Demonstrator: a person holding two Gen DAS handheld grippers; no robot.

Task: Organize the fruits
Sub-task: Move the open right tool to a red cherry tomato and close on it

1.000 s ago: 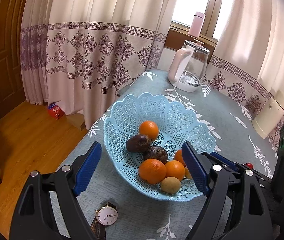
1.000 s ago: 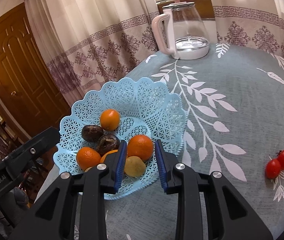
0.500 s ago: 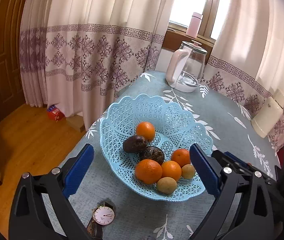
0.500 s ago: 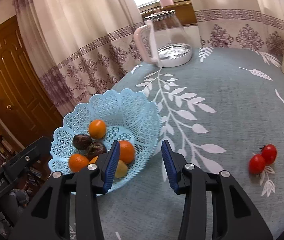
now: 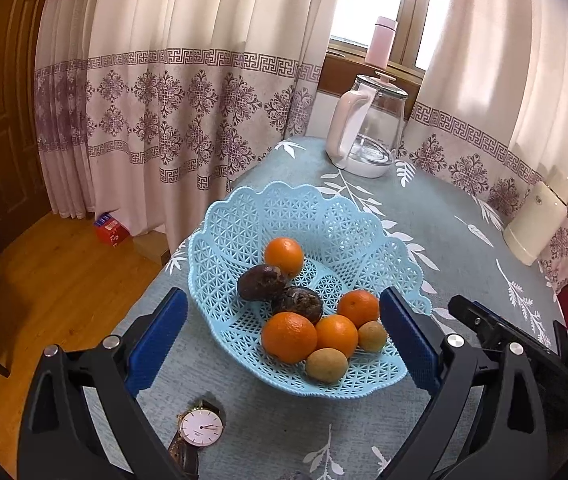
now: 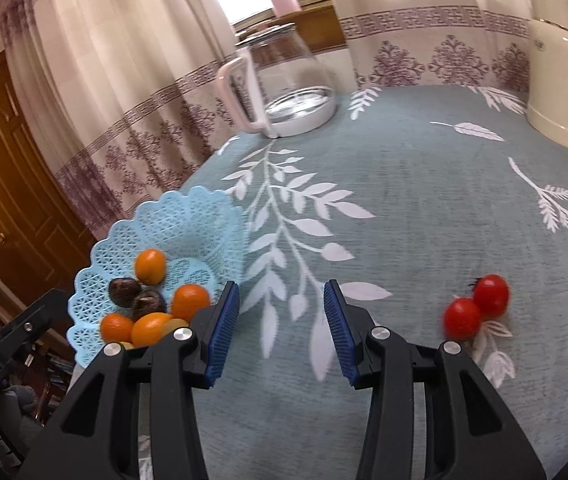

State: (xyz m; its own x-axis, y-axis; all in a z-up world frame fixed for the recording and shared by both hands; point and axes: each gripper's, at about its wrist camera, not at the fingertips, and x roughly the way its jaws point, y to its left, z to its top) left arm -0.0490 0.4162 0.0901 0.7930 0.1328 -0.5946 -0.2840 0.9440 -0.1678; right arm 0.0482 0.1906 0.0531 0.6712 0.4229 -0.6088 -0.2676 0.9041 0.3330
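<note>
A light blue lattice basket [image 5: 324, 216] [image 6: 187, 220] holds several oranges [image 5: 288, 336], two dark passion fruits [image 5: 261, 282] and two small yellow-brown fruits [image 5: 326, 365]. My left gripper [image 5: 284, 338] is open, its blue pads straddling the basket's near side without touching any fruit. My right gripper [image 6: 281, 328] is open and empty over bare tablecloth, just right of the basket. Two red cherry tomatoes [image 6: 476, 306] lie on the cloth, to the right of the right gripper.
A glass kettle with a pink handle [image 5: 368, 128] [image 6: 284, 88] stands at the table's far side, a cream container [image 5: 536, 224] [image 6: 556, 68] at the far right. A wristwatch [image 5: 199, 428] lies near the front edge. Curtains hang behind; wooden floor lies left.
My right gripper released the small yellow-brown fruit into the basket, opened wider and swung right toward the tomatoes. My left gripper drew back a little and opened wider.
</note>
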